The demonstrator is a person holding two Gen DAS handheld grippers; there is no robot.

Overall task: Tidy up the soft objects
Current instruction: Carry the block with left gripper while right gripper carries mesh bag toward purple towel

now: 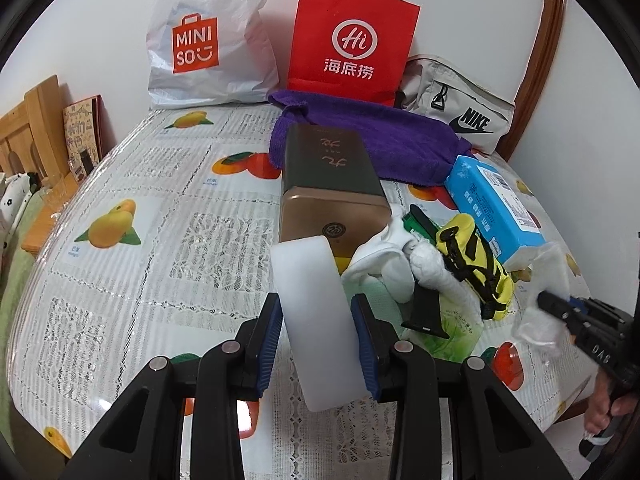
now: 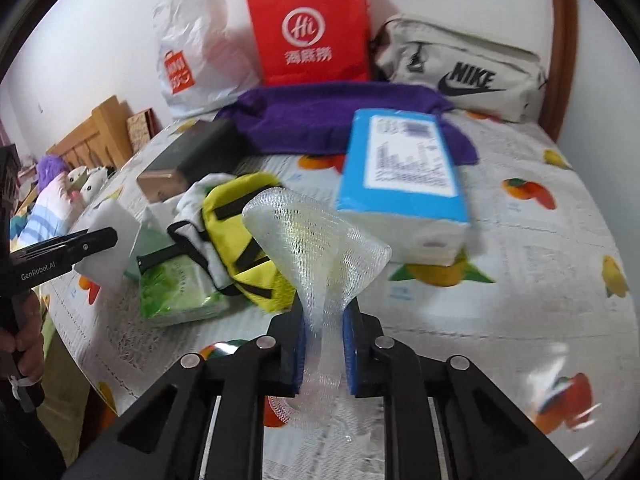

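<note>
A round table under a clear plastic sheet over a white lace cloth printed with fruit (image 1: 132, 240) stands against a white wall, with a white plastic shopping bag (image 1: 208, 36), a red paper carrier bag (image 1: 352, 40) and a pale grey zip pouch (image 1: 460, 108) lined up at the back and a purple towel (image 1: 376, 136) spread before them. The left gripper (image 1: 316, 344) points down at a slant over the near edge of the table, its blue pads pressed on either side of a white foam block (image 1: 308, 312) that stands tilted between them, its far end just before a brown-and-gold rectangular tin (image 1: 332, 184). To the right lies a heap: a white cloth (image 1: 384, 256), a yellow fabric pouch with black straps (image 1: 476, 264), a green packet of tissues (image 2: 176, 292) and a blue-wrapped pack of tissues (image 1: 496, 204). The right gripper (image 2: 323, 354) also slants downward, held in a hand (image 1: 608, 408) at the right edge of the left view; its jaws pinch the narrow end of a white foam mesh sleeve (image 2: 316, 248), which flares upward in front of the blue pack and is lifted off the table. The left hand (image 2: 24, 328) grips its tool's handle at the far left of the right view.
</note>
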